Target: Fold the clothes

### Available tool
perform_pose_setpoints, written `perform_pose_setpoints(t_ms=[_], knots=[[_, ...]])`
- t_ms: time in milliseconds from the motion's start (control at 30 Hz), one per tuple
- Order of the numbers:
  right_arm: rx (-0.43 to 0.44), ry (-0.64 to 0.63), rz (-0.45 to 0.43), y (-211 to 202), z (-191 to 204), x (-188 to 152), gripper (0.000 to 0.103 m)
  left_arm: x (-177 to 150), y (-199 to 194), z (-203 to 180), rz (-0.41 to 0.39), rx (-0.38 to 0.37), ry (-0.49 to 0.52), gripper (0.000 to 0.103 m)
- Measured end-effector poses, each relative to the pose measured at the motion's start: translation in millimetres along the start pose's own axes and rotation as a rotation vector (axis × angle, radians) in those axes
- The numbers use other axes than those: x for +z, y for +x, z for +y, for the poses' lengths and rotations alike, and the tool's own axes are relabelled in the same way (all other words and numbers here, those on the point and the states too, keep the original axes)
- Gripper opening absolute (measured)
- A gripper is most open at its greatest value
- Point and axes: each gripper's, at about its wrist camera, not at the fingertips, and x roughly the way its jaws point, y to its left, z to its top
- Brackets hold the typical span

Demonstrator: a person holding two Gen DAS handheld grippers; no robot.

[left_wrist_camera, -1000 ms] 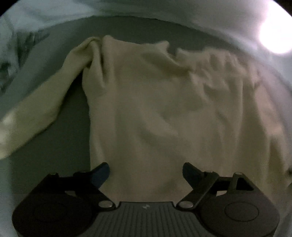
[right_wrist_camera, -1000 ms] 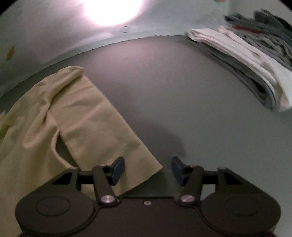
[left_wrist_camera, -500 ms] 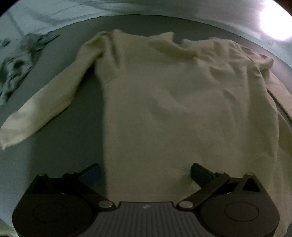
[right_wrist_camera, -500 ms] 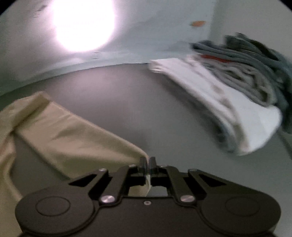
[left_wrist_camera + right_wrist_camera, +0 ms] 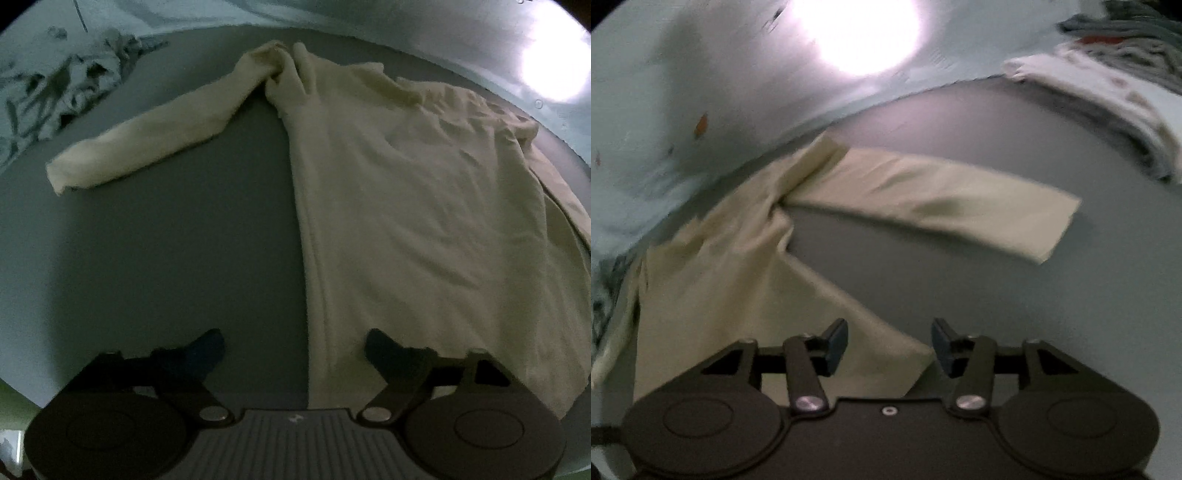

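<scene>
A pale yellow long-sleeved knit top (image 5: 406,221) lies spread flat on the grey table (image 5: 166,258), one sleeve stretched out to each side. The left gripper (image 5: 295,345) hovers over the hem's left edge, jaws apart and just narrowing, pressing nothing. The right gripper (image 5: 889,341) has just opened, its jaws straddling the hem's right corner without pinching it. A stack of folded white and grey clothes (image 5: 1108,85) sits far right

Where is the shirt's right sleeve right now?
In the right wrist view the sleeve lies flat on the grey table, stretched out toward the pile of clothes at upper right, its cuff short of the pile.
</scene>
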Motion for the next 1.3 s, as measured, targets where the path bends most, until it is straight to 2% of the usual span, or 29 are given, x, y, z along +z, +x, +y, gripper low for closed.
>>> perform_pose_setpoints(t_ms=[67,100,133,167,267,400,467,567,600,700,733,767,900,967,1033,1200,1300], knots=[[-0.023,-0.083,0.018,7,11,-4,0.048,-2,-1,-1,-0.035,-0.015,0.014,0.039],[-0.036,-0.131,0.022,8,17,-5,0.036,-1,-1,-1,-0.047,-0.034,0.01,0.027],[-0.036,-0.172,0.031,8,22,-5,0.008,-2,-1,1,-0.052,-0.067,-0.006,0.008],[-0.008,-0.188,0.05,7,25,-4,0.002,-2,-2,5,-0.051,-0.102,-0.036,0.003],[0.052,-0.151,0.062,-9,24,0,0.001,-3,-6,9,-0.059,-0.124,-0.073,0.002],[0.063,-0.053,0.058,-48,15,-10,0.001,-6,-22,28,-0.083,-0.178,-0.113,0.002],[0.053,0.002,0.078,-63,7,-19,0.001,-8,-24,41,-0.071,-0.162,-0.128,0.003],[0.002,-0.016,0.129,-65,3,-34,0.002,-9,-19,51,-0.032,-0.115,-0.101,0.005],[-0.011,-0.021,0.135,-65,3,-37,0.007,-7,-18,53,-0.031,-0.084,-0.087,0.005],[-0.032,0.012,0.09,-67,3,-26,0.018,6,-22,61,-0.061,-0.059,-0.066,0.021],[-0.038,0.018,0.07,-67,4,-20,0.025,13,-25,64,-0.082,-0.066,-0.081,0.028],[-0.043,0.011,0.048,-66,7,-12,0.027,22,-27,68,-0.105,-0.076,-0.092,0.032],[-0.042,-0.07,-0.01,-49,30,25,0.031,72,-26,69,-0.189,-0.089,-0.044,0.045],[-0.027,-0.119,-0.026,-33,42,45,0.035,103,-20,66,-0.229,-0.087,0.01,0.058],[-0.013,-0.188,-0.044,-13,61,69,0.044,140,-8,61,-0.253,-0.106,0.076,0.063],[0.04,-0.313,-0.084,50,108,134,0.051,226,33,39,-0.3,-0.151,0.23,0.071],[0.064,-0.373,-0.087,100,131,169,0.058,264,67,20,-0.299,-0.178,0.342,0.074]])
